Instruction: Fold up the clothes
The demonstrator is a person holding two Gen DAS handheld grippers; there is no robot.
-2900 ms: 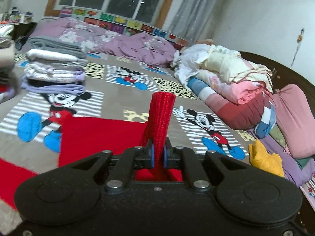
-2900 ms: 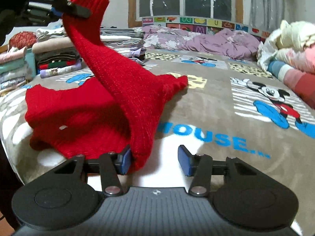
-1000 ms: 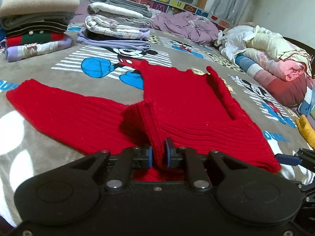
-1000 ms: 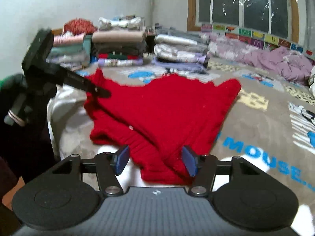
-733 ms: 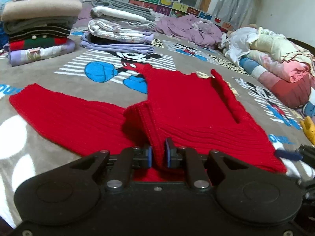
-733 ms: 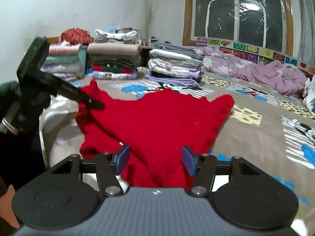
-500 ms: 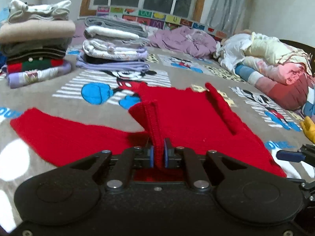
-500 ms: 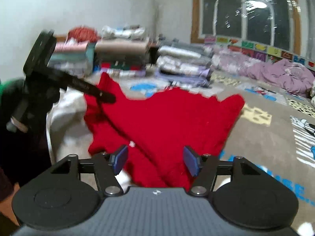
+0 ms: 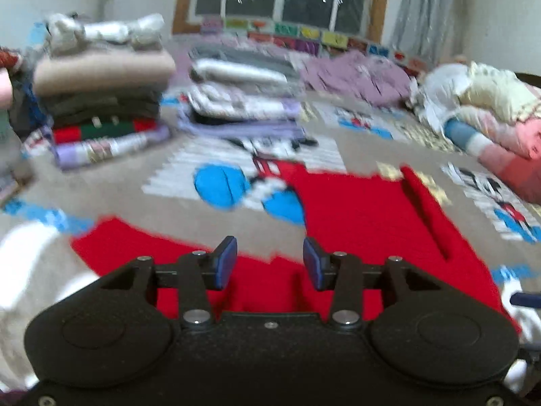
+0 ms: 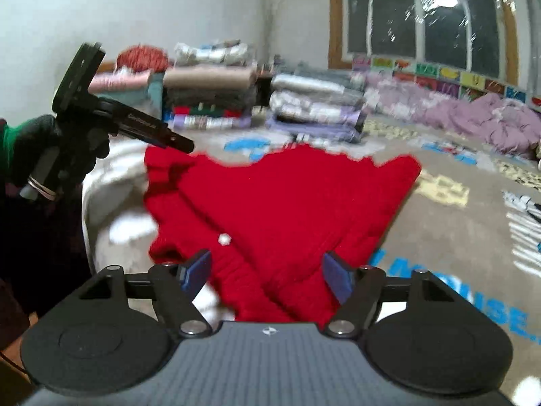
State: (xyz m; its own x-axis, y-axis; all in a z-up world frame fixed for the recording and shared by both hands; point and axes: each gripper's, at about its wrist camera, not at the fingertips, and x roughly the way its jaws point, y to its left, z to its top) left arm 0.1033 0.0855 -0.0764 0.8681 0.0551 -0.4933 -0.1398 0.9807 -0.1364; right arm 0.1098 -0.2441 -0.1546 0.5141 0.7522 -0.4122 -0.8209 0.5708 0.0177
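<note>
Red sweater [image 9: 365,223] on bed, left claw [image 9: 268,262] parted

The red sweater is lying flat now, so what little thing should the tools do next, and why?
Probably the left tool should reach for the sleeve stretched out to its left and fold it over the body. Its jaws have just been opening and nothing is between them. The right tool is open too, and the red sweater rests on the bed.
</note>
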